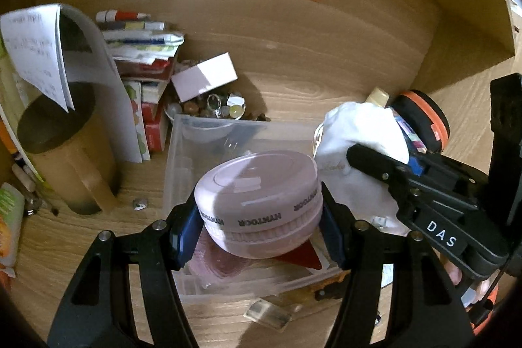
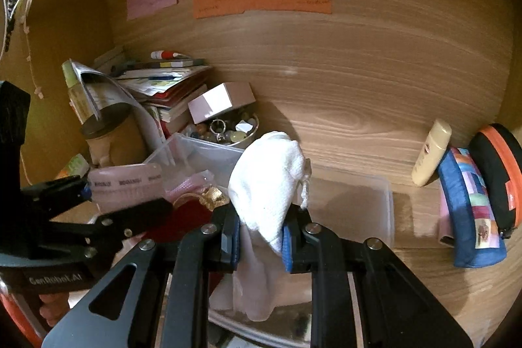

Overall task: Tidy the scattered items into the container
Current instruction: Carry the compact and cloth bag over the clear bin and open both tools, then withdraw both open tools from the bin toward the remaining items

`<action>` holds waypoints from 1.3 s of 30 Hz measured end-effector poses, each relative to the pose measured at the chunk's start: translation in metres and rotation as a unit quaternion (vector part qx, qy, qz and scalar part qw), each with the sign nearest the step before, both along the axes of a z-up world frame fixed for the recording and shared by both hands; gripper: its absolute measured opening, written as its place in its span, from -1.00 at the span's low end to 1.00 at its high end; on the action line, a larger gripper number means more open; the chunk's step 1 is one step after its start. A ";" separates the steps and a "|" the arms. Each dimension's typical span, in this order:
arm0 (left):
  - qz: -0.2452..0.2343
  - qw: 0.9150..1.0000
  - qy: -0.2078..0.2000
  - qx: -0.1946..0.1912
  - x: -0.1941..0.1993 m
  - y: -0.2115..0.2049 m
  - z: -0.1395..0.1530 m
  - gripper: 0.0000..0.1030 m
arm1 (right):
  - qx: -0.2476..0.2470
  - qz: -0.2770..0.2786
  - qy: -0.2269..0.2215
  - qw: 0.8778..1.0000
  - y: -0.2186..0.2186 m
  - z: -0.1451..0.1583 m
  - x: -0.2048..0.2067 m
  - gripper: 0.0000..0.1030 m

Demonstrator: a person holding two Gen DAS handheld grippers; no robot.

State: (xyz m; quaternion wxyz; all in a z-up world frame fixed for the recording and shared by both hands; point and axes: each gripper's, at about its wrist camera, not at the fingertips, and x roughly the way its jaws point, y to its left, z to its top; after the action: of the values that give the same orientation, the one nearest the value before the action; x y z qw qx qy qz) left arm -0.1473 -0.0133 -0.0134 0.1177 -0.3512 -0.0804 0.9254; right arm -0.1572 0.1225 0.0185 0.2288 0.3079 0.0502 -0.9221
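Observation:
My left gripper (image 1: 261, 227) is shut on a round pink case (image 1: 257, 201) with dark lettering, held over the clear plastic container (image 1: 182, 149). The container holds pink packets (image 1: 218, 263) and a red item (image 1: 300, 256). My right gripper (image 2: 261, 237) is shut on a white cloth pouch (image 2: 267, 178) with a drawstring, held just right of the container (image 2: 195, 152). The pouch also shows in the left wrist view (image 1: 355, 145), with the right gripper (image 1: 368, 158) on it. The pink case shows in the right wrist view (image 2: 127, 185), held by the left gripper.
A clear lid (image 2: 352, 201) lies on the wooden desk. A cream lotion bottle (image 2: 430, 155), a blue patchwork pouch (image 2: 469, 207) and a black-orange case (image 2: 499, 172) stand at right. A tan mug (image 1: 68, 158), stacked books (image 1: 143, 54) and a bowl of beads (image 1: 212, 106) crowd the left.

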 end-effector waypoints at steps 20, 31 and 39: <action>-0.011 1.000 -0.010 0.007 -0.002 -0.002 -0.007 0.32 | 0.025 -0.020 -0.045 0.998 0.003 -0.017 -0.012 0.21; -0.011 1.000 0.022 -0.007 0.029 -0.004 0.015 0.54 | 0.002 -0.013 -0.026 1.000 0.021 0.009 0.025 0.45; 0.003 1.000 0.010 -0.019 0.051 -0.014 0.011 0.65 | -0.021 -0.004 -0.023 1.000 0.029 0.021 0.054 0.62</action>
State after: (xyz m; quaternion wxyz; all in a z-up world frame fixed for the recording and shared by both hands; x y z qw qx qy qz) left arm -0.0966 -0.0277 -0.0023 0.1090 -0.3441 -0.0627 0.9305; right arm -0.1030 0.1512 0.0398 0.2331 0.3238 0.0241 -0.9167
